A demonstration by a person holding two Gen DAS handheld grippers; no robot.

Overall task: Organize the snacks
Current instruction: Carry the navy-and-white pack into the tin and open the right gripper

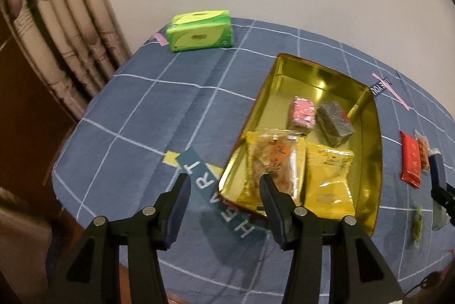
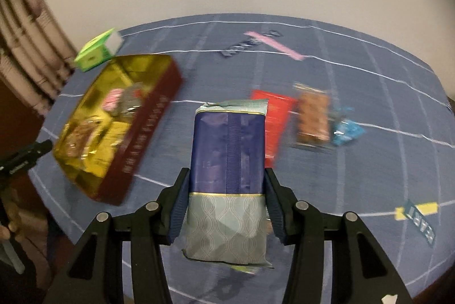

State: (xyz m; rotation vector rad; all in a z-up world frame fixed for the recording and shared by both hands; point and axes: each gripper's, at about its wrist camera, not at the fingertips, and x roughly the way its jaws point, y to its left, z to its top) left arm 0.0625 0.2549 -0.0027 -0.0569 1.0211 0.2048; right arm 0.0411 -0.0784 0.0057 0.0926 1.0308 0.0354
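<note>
Left wrist view first: the left claw [image 1: 224, 184] hangs spread wide with nothing between its fingers, hovering over the near corner of the gold tin [image 1: 372, 161]. The tin sits on the blue checked surface [image 1: 148, 104], ahead of the claw and a bit to its right. Inside it, closest to the claw, there's a clear packet with an orange label [image 1: 273, 161] and a yellow packet [image 1: 330, 178] side by side; farther in sit a pink wrapped block [image 1: 303, 112] and a grey block [image 1: 334, 123], touching each other. Far ahead on the claw's left is a green tissue pack [image 1: 200, 30]. Off to the right, outside the tin, a red packet [image 1: 411, 161] lies flat on the surface, and the right claw's dark tip pokes in at that edge.

Right wrist view (pretty blurry): the right claw [image 2: 226, 187] is clamped on a dark blue and silver-grey snack packet [image 2: 227, 150], pads pressing on both its sides, with the packet lifted clear of the surface. The gold tin [image 2: 153, 130] is ahead and to the left of this claw, showing its dark red outer wall. Just behind the held packet lies the red packet [image 2: 274, 119], then an orange-brown snack pack [image 2: 312, 119] and a small blue wrapper [image 2: 347, 130] further right.
</note>
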